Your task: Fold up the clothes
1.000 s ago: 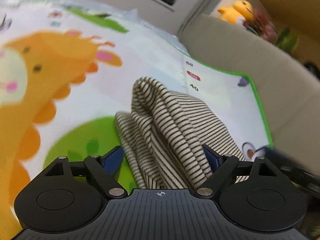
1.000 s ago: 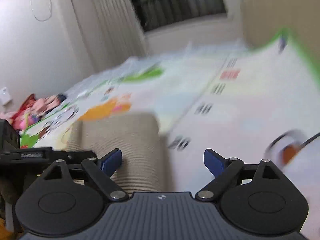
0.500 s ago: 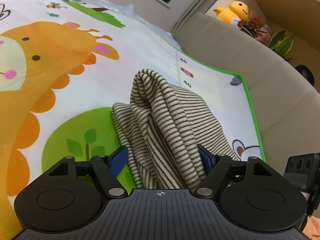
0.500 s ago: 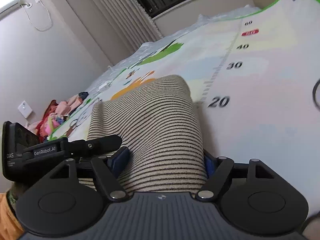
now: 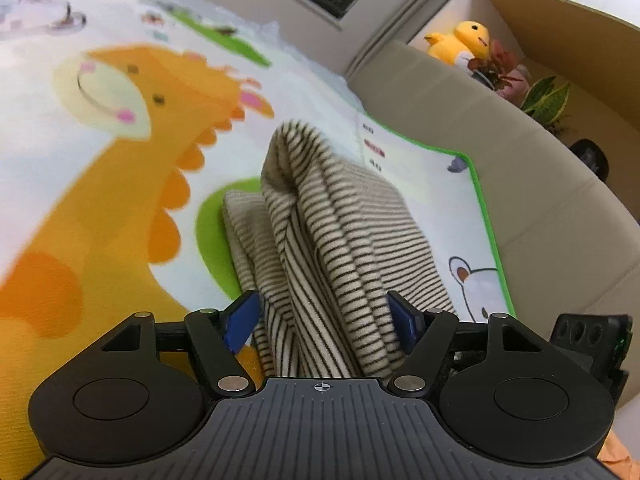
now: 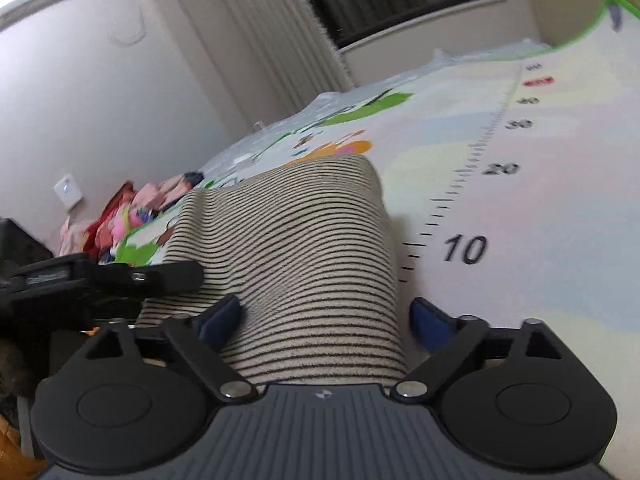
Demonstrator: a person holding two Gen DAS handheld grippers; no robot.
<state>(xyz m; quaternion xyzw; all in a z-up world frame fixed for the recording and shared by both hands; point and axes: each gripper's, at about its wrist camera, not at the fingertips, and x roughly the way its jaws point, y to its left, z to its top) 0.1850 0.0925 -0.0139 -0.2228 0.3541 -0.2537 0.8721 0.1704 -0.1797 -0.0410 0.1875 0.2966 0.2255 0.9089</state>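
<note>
Spread across the floor, a children's play mat [image 5: 120, 184] printed with an orange giraffe and a numbered ruler strip carries the striped garment [image 5: 332, 240], a cream knit with thin dark stripes. In the left wrist view it lies bunched at the picture's centre, one fold rising in a hump toward twelve o'clock over a green printed patch, the rest running down to six o'clock.

The left gripper [image 5: 324, 316] has that bundle between its blue pads; its jaws have just been closing and now hold the cloth, the pads pressing its sides at nine and three o'clock. In the right wrist view the same garment [image 6: 296, 248] drapes as a smooth striped ridge from centre to six o'clock. The right gripper [image 6: 328, 318] has just been opening: its left pad touches the cloth, while its right pad stands clear with bare mat showing between, so the jaws are parted around the fabric without clamping it.

At nine o'clock in that view the left gripper's black body reaches in, touching the garment's edge. Beyond, a pile of pink and red clothes [image 6: 128, 216] lies at ten o'clock by the wall. A beige sofa [image 5: 520, 168] borders the mat at two o'clock, with a yellow plush duck [image 5: 460, 42] above it.
</note>
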